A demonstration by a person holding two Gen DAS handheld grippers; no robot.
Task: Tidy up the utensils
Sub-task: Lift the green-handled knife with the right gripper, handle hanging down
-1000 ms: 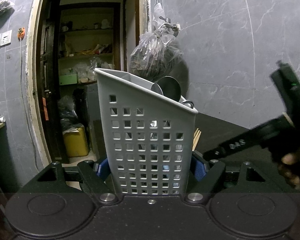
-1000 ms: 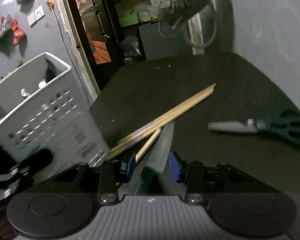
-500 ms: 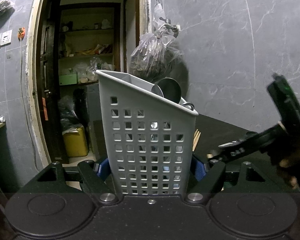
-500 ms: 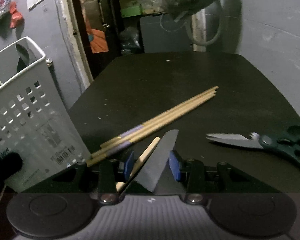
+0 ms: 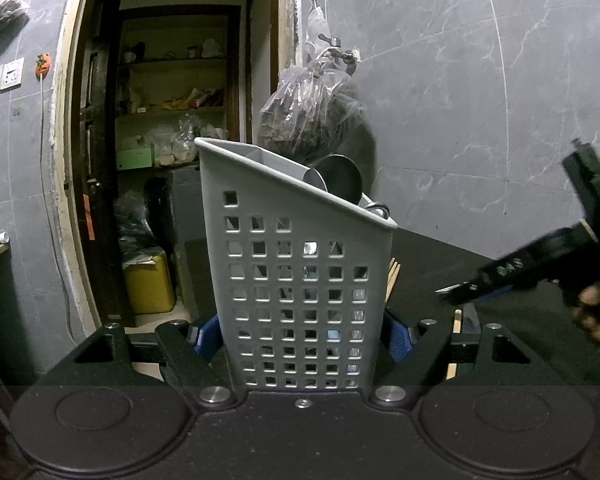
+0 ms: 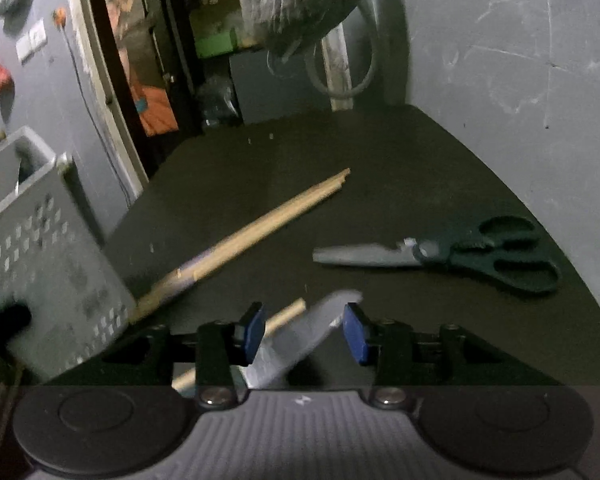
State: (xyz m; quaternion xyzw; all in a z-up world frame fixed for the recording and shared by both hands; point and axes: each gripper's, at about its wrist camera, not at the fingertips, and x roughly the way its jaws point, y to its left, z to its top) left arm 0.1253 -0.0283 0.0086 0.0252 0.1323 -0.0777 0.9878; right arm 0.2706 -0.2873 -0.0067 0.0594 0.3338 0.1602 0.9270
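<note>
My left gripper [image 5: 300, 336] is shut on a grey perforated utensil basket [image 5: 300, 272], its blue pads pressed to both side walls. A ladle [image 5: 340, 184] and other utensils stick out of the basket's top. In the right wrist view the basket [image 6: 40, 264] stands at the left. My right gripper [image 6: 305, 332] hangs low over the dark table [image 6: 380, 180], its jaws opening. A knife blade [image 6: 300, 340] lies slanted between them with a gap to the right pad. Wooden chopsticks [image 6: 260, 232] and green-handled scissors [image 6: 460, 256] lie ahead.
A full plastic bag [image 5: 308, 120] hangs from a wall tap behind the basket. A grey tiled wall [image 6: 520, 80] bounds the table on the right and far side. An open doorway with shelves [image 5: 172, 120] is at the left. A person's hand [image 5: 592, 312] holds the right gripper.
The right gripper has shifted away from the basket and its jaws have widened around the knife blade, which now lies more slanted. The left gripper and the basket have kept still.
</note>
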